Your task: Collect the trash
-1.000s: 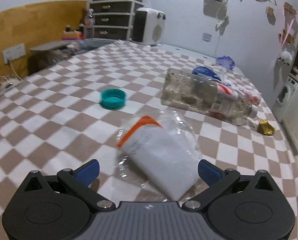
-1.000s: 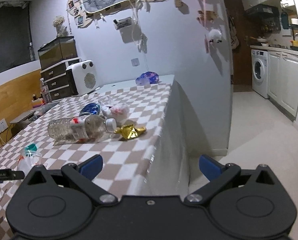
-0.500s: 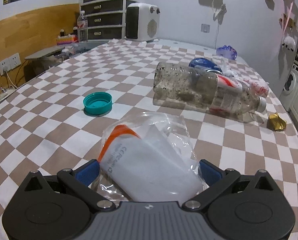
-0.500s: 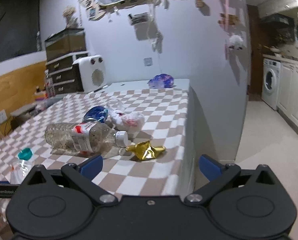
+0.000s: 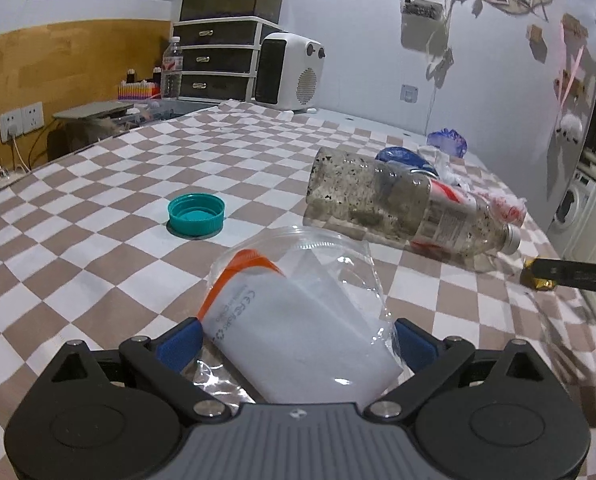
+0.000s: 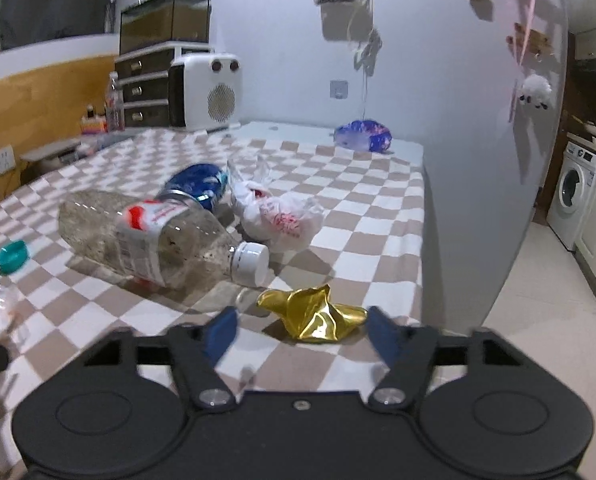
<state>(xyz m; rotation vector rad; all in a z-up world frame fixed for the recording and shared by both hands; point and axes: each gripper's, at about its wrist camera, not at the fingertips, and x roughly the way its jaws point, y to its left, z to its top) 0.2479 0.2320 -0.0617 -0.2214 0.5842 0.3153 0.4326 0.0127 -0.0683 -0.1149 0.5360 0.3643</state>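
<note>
My left gripper [image 5: 296, 346] is open, its blue pads on either side of a clear plastic bag [image 5: 298, 320] with a white mask and orange strap inside, lying on the checkered table. My right gripper [image 6: 302, 330] is open with a crumpled gold foil wrapper [image 6: 312, 316] between its fingertips near the table's right edge. A dirty clear bottle [image 5: 402, 208] lies on its side; it also shows in the right wrist view [image 6: 150, 236]. A teal cap [image 5: 196, 214] sits left of it.
A white crumpled plastic bag [image 6: 278, 212] and a blue wrapper [image 6: 196, 180] lie behind the bottle. A purple bag [image 6: 362, 136] sits at the far corner. A white heater [image 5: 290, 72] and drawers [image 5: 218, 64] stand at the back. The table edge [image 6: 422, 240] drops off on the right.
My left gripper moved forward so the mask bag now lies between its pads. My right gripper moved in over the table to the gold wrapper.
</note>
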